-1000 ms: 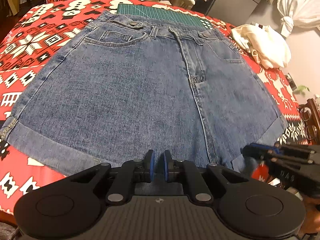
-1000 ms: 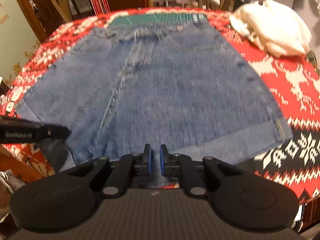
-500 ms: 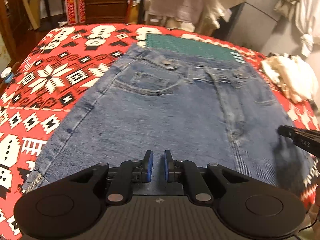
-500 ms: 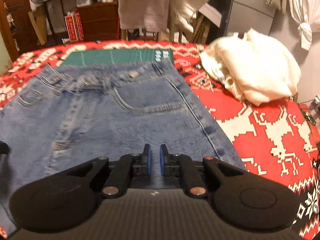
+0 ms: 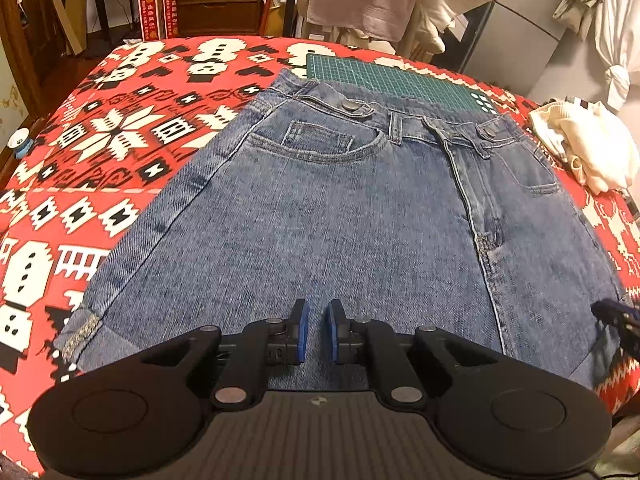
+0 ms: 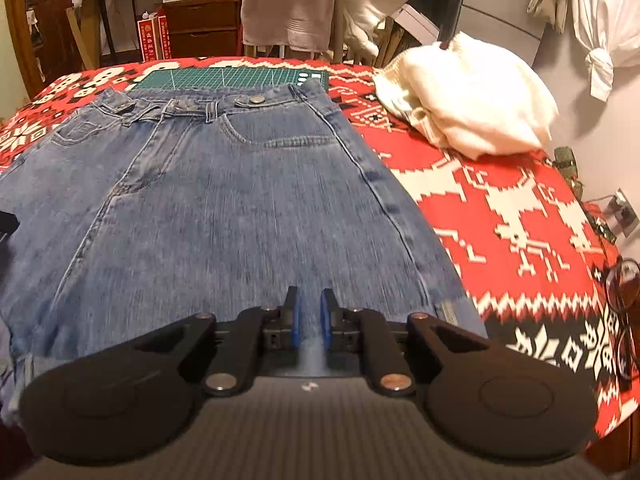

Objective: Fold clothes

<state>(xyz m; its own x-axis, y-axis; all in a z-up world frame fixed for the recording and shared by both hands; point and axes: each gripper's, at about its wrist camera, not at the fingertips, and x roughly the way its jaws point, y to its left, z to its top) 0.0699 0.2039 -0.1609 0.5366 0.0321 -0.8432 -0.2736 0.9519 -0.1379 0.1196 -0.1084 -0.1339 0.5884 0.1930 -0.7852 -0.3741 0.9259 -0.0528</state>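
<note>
Blue denim shorts [image 5: 340, 220] [image 6: 220, 200] lie flat, front side up, on a red patterned tablecloth [image 5: 120, 140], with the waistband at the far side. My left gripper [image 5: 316, 332] sits at the near hem of the left leg. Its blue pads stand close together with denim between them. At the near hem of the right leg is my right gripper [image 6: 308, 320], pads equally close, with a pale strip of cloth showing between them. The right gripper's tip [image 5: 616, 320] also shows at the right edge of the left wrist view.
A green cutting mat [image 5: 392, 80] [image 6: 232, 76] lies under the waistband at the far side. A bundled white garment [image 5: 580, 148] [image 6: 472, 96] sits on the right of the table. Eyeglasses [image 6: 620, 292] lie near the right edge. Furniture and hanging clothes stand behind the table.
Both cameras have tilted up, showing more of the room. The grippers have spread apart along the hem, left one leftward and right one rightward. The pad gaps look the same.
</note>
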